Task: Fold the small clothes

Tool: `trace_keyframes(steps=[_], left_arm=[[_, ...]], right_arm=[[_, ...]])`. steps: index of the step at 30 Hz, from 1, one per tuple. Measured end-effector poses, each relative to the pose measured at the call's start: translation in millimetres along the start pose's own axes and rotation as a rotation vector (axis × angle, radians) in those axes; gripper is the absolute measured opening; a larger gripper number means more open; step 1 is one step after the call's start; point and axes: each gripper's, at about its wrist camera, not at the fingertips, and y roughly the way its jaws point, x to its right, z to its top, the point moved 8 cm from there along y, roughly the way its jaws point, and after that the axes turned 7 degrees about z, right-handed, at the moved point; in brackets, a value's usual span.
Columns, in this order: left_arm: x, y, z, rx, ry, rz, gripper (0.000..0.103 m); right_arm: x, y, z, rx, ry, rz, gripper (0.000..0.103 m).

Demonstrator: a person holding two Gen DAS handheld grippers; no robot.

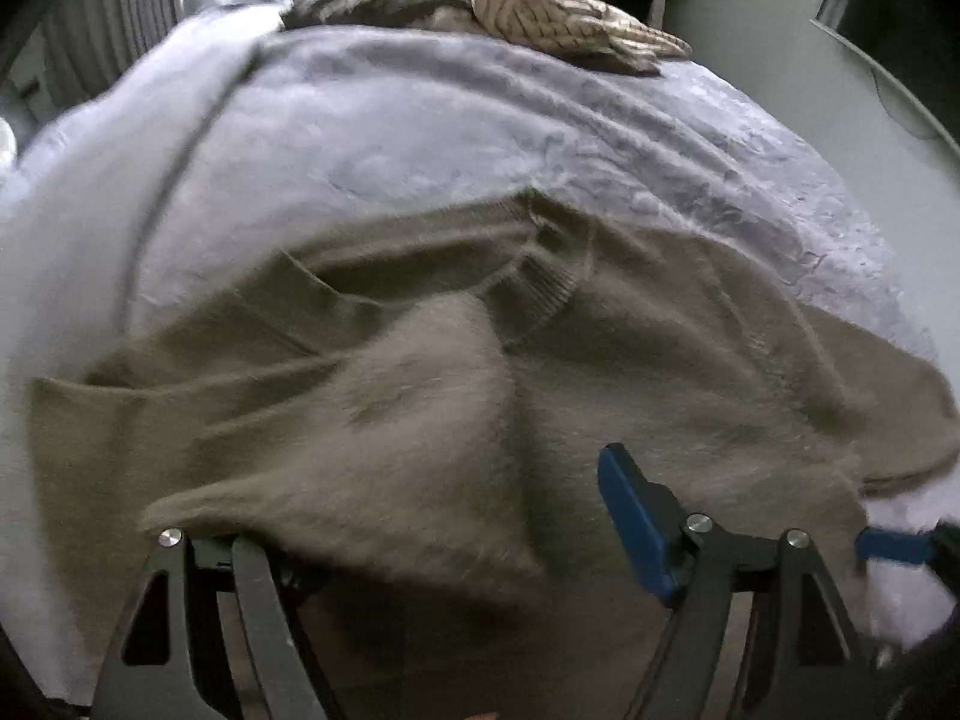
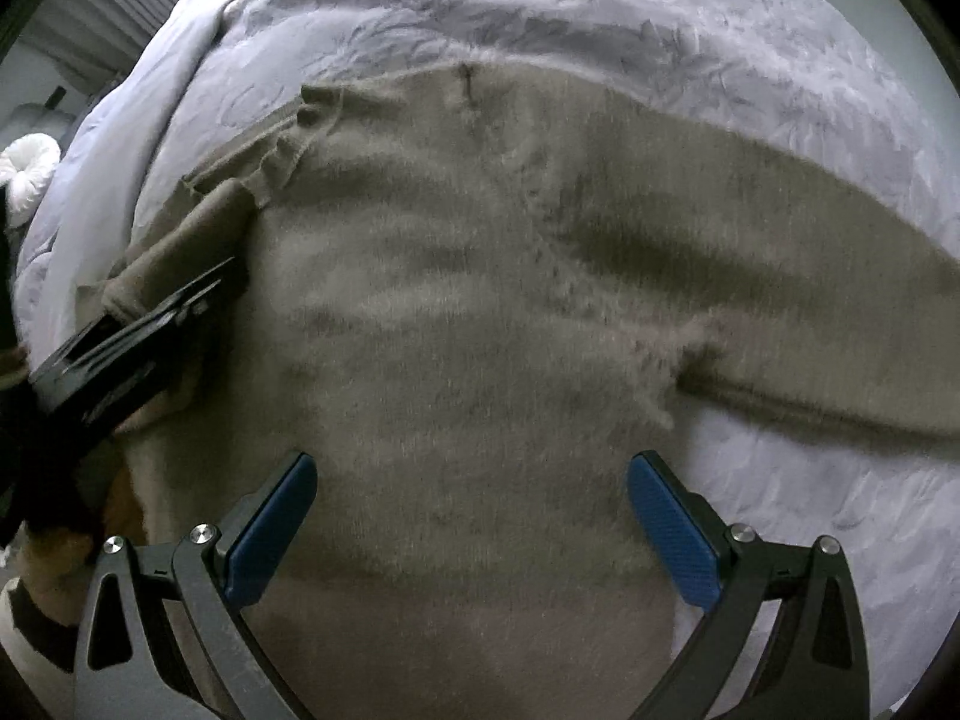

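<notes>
Because the beige sweater [image 2: 468, 312] lies spread on the lavender bedspread [image 2: 600, 18] with a flap folded across its chest, both the left gripper [image 1: 432, 540] and the right gripper [image 2: 474, 516] hover over it with jaws apart, holding nothing, probably ready for another fold.

Bed [image 1: 420, 138] with pale lilac patterned cover. A tan sweater [image 1: 420, 396] lies spread on it, collar toward the far side; a striped garment heap [image 1: 540, 12] lies at the far edge.
</notes>
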Motion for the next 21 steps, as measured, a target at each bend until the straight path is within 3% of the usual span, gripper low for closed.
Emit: trace_keyframes(steps=[6,10,13,19,20,21], left_arm=[[-66.0,-41.4,2.6,0.027,-0.096,0.035,0.079],[-146.5,-57.8,-0.7,0.041,-0.201,0.185,0.079],[-200.5,-45.9,-4.2,-0.002,-0.295,0.270,0.079],[-238.9,-4.1,-20.7,-0.123,-0.400,0.239,0.079],[-238.2,0.6,-21.5,-0.130,-0.402,0.232,0.079],[-236.5,3.3,-21.8,-0.132,-0.398,0.226,0.079]], right_arm=[[-51.7,-2.1,34.4,0.069,-0.202,-0.045,0.103],[-116.4,8.8,50.7,0.119,-0.452,-0.098,0.103],[-157.9,24.5,52.6,0.138,-0.624,-0.152,0.103],[-186.8,74.1,52.6,0.139,-0.879,-0.373,0.102],[-185.9,76.0,55.0,0.153,-0.888,-0.393,0.099],[-185.6,74.0,61.4,0.177,-0.874,-0.390,0.082]])
